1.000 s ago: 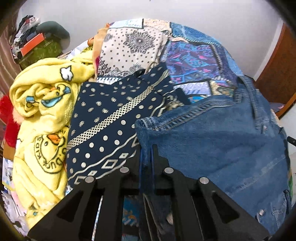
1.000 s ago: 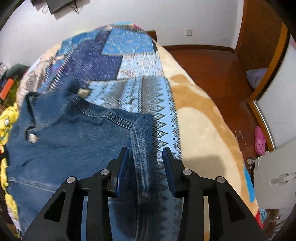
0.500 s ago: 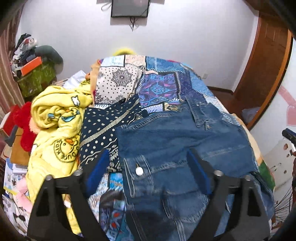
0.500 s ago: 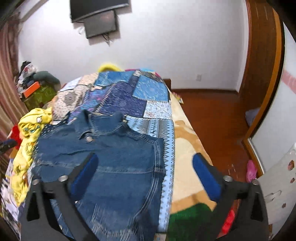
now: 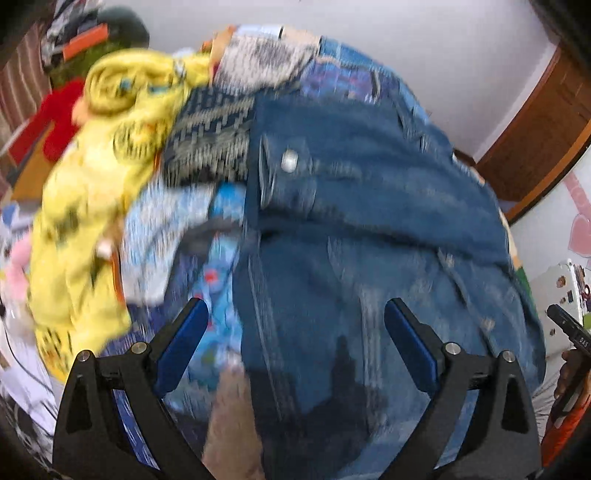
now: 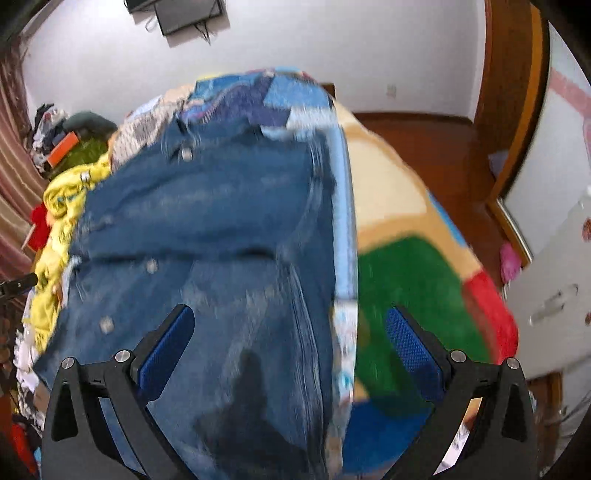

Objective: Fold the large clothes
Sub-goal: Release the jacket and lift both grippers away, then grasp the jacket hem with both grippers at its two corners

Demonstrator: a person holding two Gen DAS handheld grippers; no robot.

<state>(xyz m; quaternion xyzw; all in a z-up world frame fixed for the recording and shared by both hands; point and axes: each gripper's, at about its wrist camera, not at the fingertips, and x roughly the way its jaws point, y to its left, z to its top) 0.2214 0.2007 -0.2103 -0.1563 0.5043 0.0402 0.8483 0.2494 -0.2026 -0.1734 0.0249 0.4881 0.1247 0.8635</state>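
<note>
One denim jacket (image 5: 369, 229) is seen spread flat on the bed's patchwork quilt (image 6: 280, 99), with both the left gripper (image 5: 295, 343) and the right gripper (image 6: 291, 347) held above its near end, jaws spread wide and nothing gripped. Only in the left view is a yellow blanket (image 5: 92, 206) shown heaped just beside a navy patterned cloth (image 5: 210, 140) at the jacket's left. Only in the right view is a wall-mounted screen (image 6: 188, 14) shown, together with the wooden floor (image 6: 436, 147) beyond the bed.

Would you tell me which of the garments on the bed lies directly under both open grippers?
The denim jacket, blue with metal buttons; the yellow fleece garment and navy patterned cloth lie off to its left.
</note>
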